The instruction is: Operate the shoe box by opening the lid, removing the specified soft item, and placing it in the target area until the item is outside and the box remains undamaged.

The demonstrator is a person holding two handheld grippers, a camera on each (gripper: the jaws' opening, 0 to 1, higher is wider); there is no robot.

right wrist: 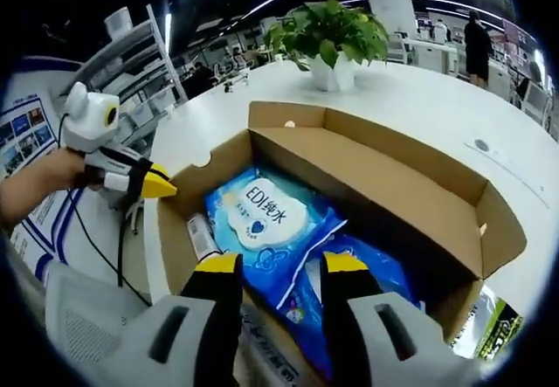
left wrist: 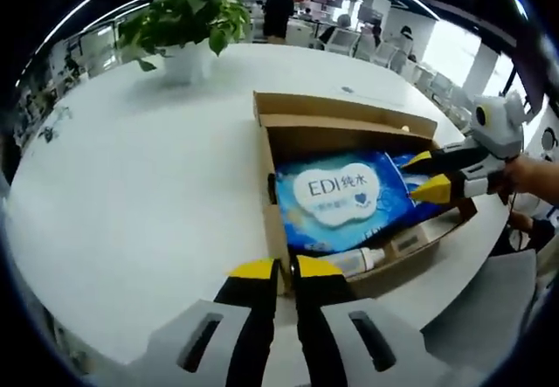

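Note:
An open cardboard shoe box (left wrist: 349,106) (right wrist: 393,182) lies on the white table, its lid folded back. Inside is a blue soft pack of wet wipes (left wrist: 341,199) (right wrist: 262,217) with a second blue pack (right wrist: 371,269) beside it. A small white tube (left wrist: 362,260) (right wrist: 199,234) lies along one wall. My left gripper (left wrist: 286,269) (right wrist: 162,182) sits at the box's short wall, its jaws pinched together on the cardboard edge. Over the blue packs my right gripper (right wrist: 281,265) (left wrist: 426,175) hangs open with nothing between its jaws.
A potted plant (left wrist: 188,20) (right wrist: 332,33) stands on the round white table (left wrist: 131,169) beyond the box. The table edge runs close to the box on my side. Chairs, desks and people are in the background. A person's hand (right wrist: 39,182) holds the left gripper.

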